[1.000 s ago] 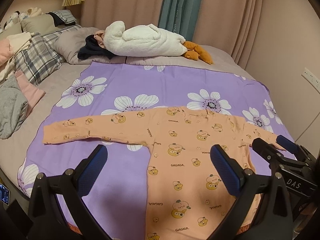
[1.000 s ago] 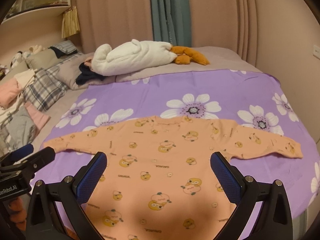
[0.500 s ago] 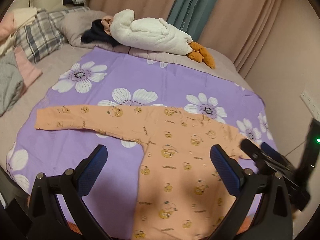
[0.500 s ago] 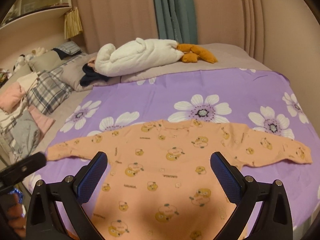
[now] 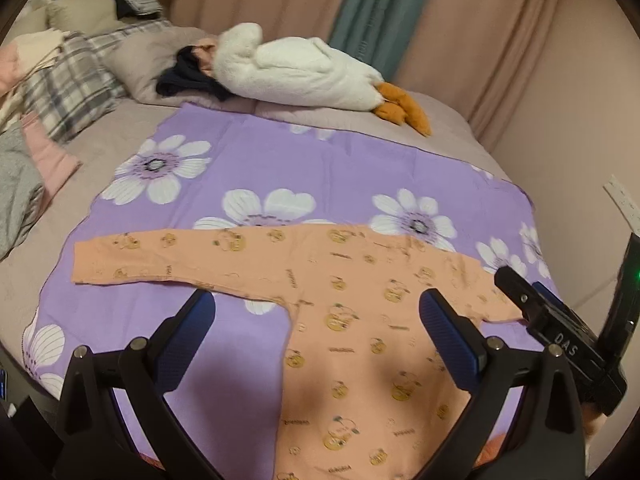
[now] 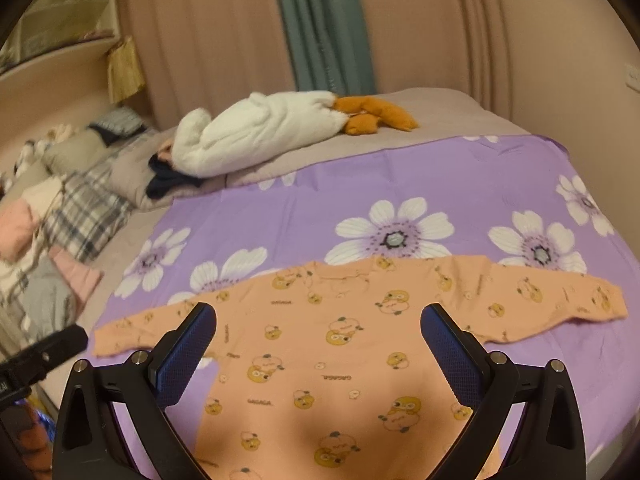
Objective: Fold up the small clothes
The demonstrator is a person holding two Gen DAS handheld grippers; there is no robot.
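Bed [image 5: 448, 120] carries a purple flowered sheet [image 5: 304, 164]; the orange baby romper [image 5: 360, 304] lies flat on it, sleeves toward 9 and 3 o'clock. Left hand-held gripper [image 5: 316, 320] and right hand-held gripper [image 6: 318, 336] hover released above it.

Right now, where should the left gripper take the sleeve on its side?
Probably at the cuff of the left sleeve, coming from the outer side: it lies flat and straight on the purple cloth, its free end unobstructed. The left gripper is open.
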